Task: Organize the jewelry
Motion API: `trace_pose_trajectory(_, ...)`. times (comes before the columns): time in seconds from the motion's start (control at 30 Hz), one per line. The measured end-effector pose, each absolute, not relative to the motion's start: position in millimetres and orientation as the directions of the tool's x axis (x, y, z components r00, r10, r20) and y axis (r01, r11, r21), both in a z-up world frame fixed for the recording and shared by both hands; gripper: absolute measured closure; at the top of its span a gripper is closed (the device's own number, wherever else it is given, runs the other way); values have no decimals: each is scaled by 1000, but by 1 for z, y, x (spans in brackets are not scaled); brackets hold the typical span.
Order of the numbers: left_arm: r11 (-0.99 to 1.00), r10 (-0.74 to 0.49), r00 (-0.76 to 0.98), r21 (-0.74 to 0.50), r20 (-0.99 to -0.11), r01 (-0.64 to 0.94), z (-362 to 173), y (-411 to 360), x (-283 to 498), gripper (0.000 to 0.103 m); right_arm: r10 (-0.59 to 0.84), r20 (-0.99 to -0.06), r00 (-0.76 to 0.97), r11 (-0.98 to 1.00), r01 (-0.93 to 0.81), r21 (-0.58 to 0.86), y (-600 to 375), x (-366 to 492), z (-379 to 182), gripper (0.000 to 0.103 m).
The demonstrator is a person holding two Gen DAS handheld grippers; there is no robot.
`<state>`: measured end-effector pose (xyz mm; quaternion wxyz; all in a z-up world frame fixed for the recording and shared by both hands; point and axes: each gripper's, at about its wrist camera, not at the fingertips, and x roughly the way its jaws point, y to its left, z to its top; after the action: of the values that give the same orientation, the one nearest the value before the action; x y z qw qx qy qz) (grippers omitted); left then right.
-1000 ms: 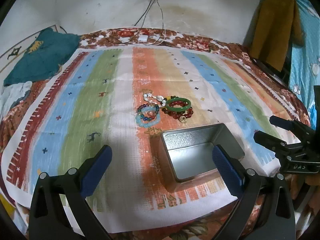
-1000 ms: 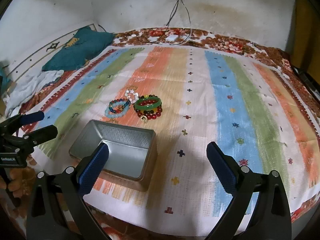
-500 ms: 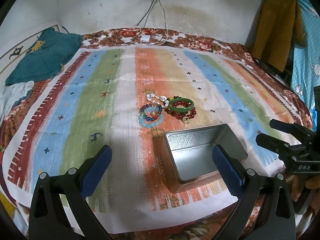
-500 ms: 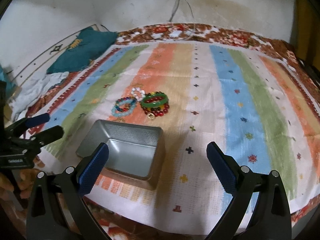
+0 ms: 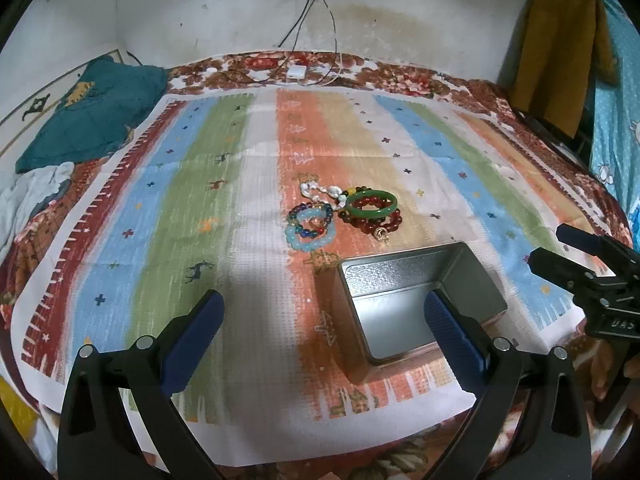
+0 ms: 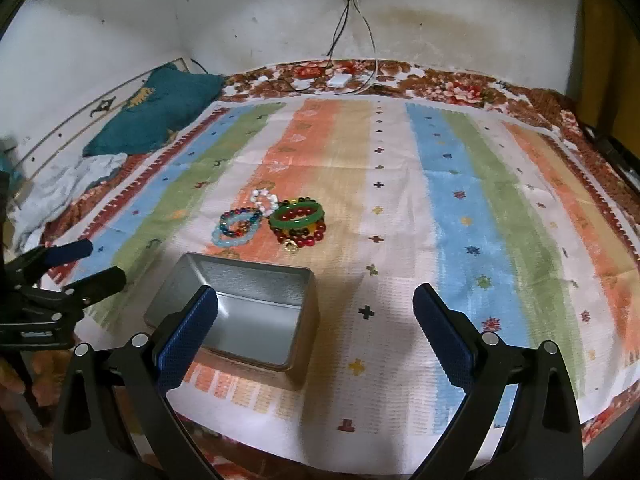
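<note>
At left centre of the right wrist view, the left gripper hovers, fingers apart. The bracelets lie heaped at centre, overlapping; a pinch could drag several. The empty tin sits just below. The right gripper hangs lower centre, fingers spread.

A tin box sits on the near part of a cloth spread over a bed. Just behind it lies a cluster of bracelets — touching one another, apart from the box.
</note>
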<state>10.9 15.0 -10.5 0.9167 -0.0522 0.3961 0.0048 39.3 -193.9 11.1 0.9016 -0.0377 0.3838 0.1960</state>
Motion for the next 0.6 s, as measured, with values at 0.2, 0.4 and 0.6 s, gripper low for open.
trace_pose_trajectory(0.2, 995, -34, 686, -90, -727, -46, -10, 15, 11, 6, 355, -691, 630, 906, -413, 88, -190, 36, 13, 4)
trace_pose_trajectory(0.4, 995, -32, 684, -86, -729, -44, -9, 16, 12, 6, 355, -704, 616, 908, -407, 102, -187, 39, 13, 4)
trace_pose_trajectory(0.6, 994, -34, 684, -96, -729, -52, -10, 17, 10, 6, 333, -730, 597, 912, -401, 87, -184, 44, 10, 4)
